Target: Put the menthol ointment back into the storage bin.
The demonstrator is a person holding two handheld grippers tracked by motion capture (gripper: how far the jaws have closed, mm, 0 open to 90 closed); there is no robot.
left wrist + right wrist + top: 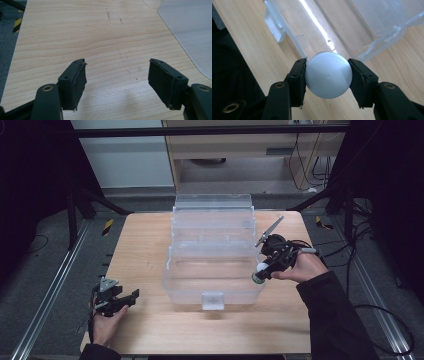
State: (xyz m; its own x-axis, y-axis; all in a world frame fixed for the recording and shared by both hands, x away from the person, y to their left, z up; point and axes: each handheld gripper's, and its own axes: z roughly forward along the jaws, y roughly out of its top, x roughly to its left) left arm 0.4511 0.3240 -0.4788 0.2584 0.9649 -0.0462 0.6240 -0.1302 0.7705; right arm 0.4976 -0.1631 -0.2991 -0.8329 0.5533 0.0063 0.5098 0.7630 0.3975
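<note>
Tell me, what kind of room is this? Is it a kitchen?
Not a kitchen. It looks like a lab or workshop set up for recording. A wooden table stands between metal rails on grey carpet, cables trail behind it, and a person works with camera tongs beside a clear box.

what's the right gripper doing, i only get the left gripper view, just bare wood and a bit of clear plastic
Observer: The right gripper is shut on a white bulb-like ball.
Operator: where is it
Observer: At the right wall of the clear plastic box, near the front corner, in the high view.
Operator: and my left
Observer: The left gripper sits open at the table's front left, apart from the box.
</note>
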